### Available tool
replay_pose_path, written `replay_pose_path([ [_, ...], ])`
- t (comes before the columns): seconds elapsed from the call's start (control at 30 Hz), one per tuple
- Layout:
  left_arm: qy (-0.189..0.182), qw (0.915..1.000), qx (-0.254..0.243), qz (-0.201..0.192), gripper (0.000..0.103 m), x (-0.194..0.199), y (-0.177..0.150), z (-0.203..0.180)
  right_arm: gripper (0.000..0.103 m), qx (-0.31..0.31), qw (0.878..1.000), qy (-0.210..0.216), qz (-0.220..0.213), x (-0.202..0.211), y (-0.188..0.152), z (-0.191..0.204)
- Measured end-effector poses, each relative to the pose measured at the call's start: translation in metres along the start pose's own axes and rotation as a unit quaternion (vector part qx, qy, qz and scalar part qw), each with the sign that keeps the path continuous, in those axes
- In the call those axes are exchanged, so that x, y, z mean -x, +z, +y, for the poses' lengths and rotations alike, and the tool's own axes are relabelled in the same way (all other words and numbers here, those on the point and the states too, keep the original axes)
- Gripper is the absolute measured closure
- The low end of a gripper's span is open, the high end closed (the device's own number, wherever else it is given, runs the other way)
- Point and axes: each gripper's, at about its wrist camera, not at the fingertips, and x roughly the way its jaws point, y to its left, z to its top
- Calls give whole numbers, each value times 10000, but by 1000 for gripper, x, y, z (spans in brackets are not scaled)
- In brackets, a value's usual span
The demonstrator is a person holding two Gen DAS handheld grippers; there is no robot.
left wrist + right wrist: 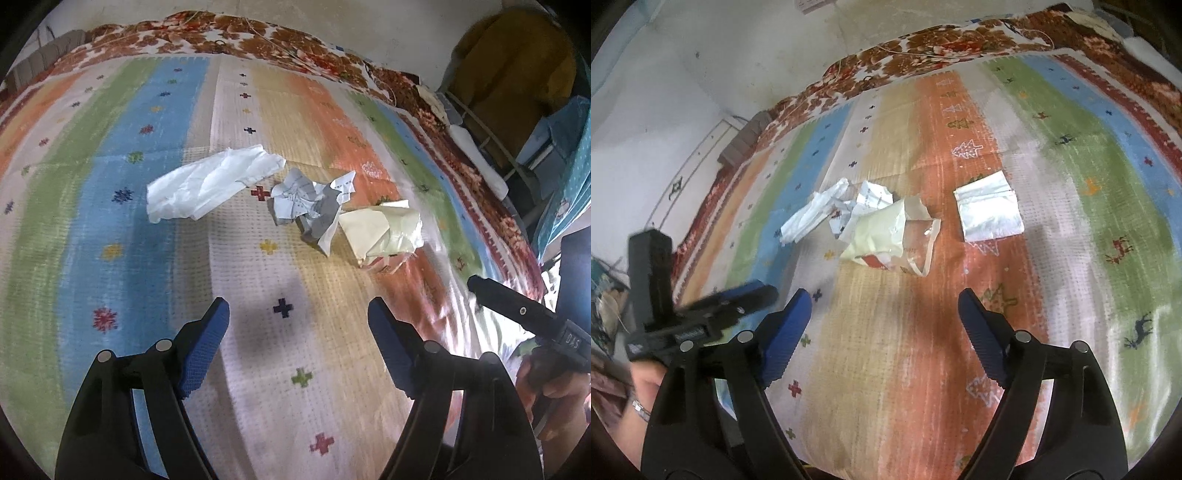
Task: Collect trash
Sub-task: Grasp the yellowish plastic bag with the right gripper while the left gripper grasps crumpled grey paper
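Striped bedspread (110,206) fills the left view; the left gripper (298,317) hovers wide open and empty, with the white bag (210,182), crumpled paper (310,201) and cream wrapper (384,230) ahead of it. Right view: the right gripper (884,310) gapes wide, empty, with a folded tissue (990,212) ahead to its right.

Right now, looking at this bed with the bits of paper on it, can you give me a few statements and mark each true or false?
1. Both grippers, left and right, have their fingers spread open. True.
2. The right gripper holds the crumpled printed paper. False: it lies on the striped blanket.
3. The flat white packet lies apart from the other scraps. True.
4. The cream bag stands upright. False: it lies on its side.
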Motion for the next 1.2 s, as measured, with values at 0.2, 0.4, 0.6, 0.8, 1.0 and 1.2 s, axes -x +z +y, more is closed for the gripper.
replay_pose_path([
  [0.2, -185, 9996, 161, -163, 27, -10, 4, 2, 31, -88, 9999, 73, 23, -16, 7, -4],
  [0.4, -303, 9984, 417, -214, 27, -30, 9, 7, 32, -237, 9993, 296, -32, -30, 18, -9],
  [0.6, -498, 9975, 337, -376, 27, -39, 17, 7, 34, -349, 9986, 399, -70, -35, 33, -16],
  [0.8, -456, 9979, 326, -319, 33, -56, 21, 10, 43, -476, 9972, 573, 64, -53, 35, -26],
  [1.0, -438, 9984, 121, -342, 38, -66, 21, 4, 62, -400, 9970, 646, 178, -64, 35, -22],
  [1.2, -104, 9986, -218, -477, 41, -70, 21, -9, 79, -379, 9976, 559, 137, -69, 28, -20],
])
